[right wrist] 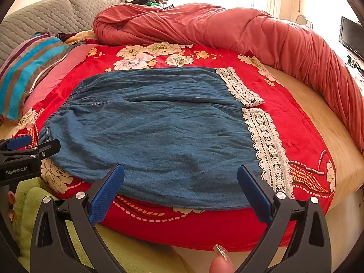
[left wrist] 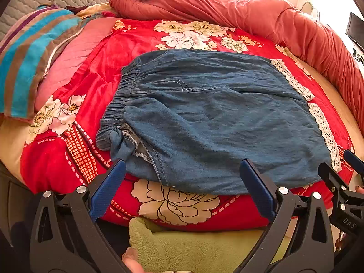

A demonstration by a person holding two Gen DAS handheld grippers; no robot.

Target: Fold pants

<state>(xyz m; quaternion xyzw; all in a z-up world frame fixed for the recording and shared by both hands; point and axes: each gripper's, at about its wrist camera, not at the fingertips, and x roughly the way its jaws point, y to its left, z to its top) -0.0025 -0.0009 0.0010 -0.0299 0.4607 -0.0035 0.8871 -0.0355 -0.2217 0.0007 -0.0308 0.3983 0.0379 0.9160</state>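
Observation:
Blue denim pants (left wrist: 204,118) with white lace cuffs (left wrist: 323,127) lie flat on the red floral blanket (left wrist: 95,72), waistband to the left, cuffs to the right. They also show in the right wrist view (right wrist: 159,132), with the lace cuffs (right wrist: 270,150) at right. My left gripper (left wrist: 182,175) is open and empty, just above the pants' near edge by the waistband end. My right gripper (right wrist: 180,177) is open and empty, over the near edge by the cuff end. Each gripper shows in the other's view: the right (left wrist: 341,182), the left (right wrist: 31,147).
A rolled salmon duvet (right wrist: 227,29) lines the far and right side of the bed. A striped towel (left wrist: 29,61) and pink pillow (left wrist: 75,52) lie at left. A green fleece cloth (left wrist: 182,245) lies below the bed's near edge. A screen (right wrist: 350,36) stands far right.

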